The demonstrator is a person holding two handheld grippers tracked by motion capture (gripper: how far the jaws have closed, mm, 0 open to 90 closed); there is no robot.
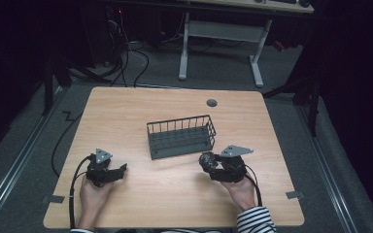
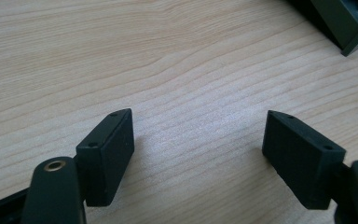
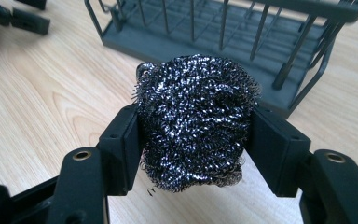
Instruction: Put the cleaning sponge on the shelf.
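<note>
A ball of steel wool (image 3: 196,123) sits squeezed between the two black jaws of my right gripper (image 3: 196,140), which is shut on it. From above, the steel wool (image 1: 207,159) and right gripper (image 1: 210,161) hover just right of the front right corner of a dark grey wire basket (image 1: 180,137). That basket (image 3: 223,42) stands right behind the ball in the right gripper view. My left gripper (image 1: 122,169) rests low over the wooden table (image 1: 175,194) at the front left, open, with bare wood between its jaws (image 2: 198,154).
A round cable hole (image 1: 211,103) lies in the tabletop behind the basket. A black cable (image 1: 73,189) trails from the left gripper off the front left edge. A white-legged desk (image 1: 223,39) and floor cables stand beyond the table.
</note>
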